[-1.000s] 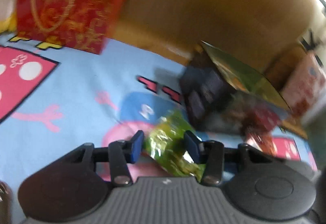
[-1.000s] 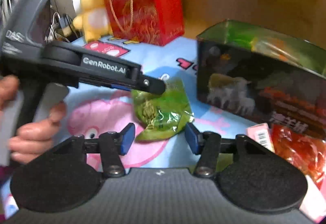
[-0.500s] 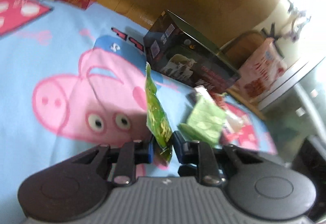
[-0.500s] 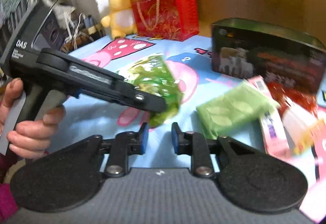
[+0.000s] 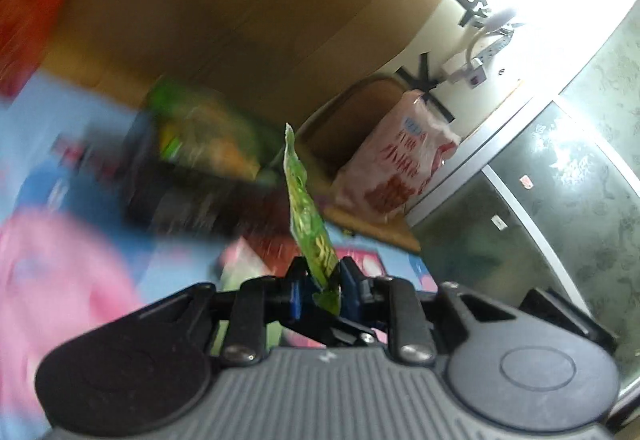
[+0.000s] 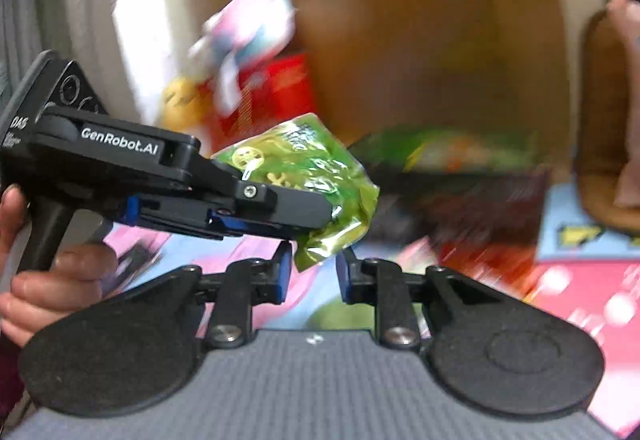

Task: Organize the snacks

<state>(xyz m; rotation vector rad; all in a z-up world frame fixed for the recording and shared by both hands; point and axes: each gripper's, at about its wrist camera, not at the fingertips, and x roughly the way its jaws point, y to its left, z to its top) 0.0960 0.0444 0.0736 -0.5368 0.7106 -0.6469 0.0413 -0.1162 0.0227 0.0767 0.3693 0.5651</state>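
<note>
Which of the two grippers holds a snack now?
The left gripper: its fingers are shut on the green packet. The right gripper is open and holds nothing.

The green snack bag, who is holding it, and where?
The left gripper pinches the green bag by its bottom edge, so it sticks up edge-on. The right gripper is open and holds nothing.

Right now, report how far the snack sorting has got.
Done: some packets seem to lie in the dark box, though blurred. In hand: the left gripper has its jaws shut on the green packet, lifted. Left: red snacks on the mat.
</note>
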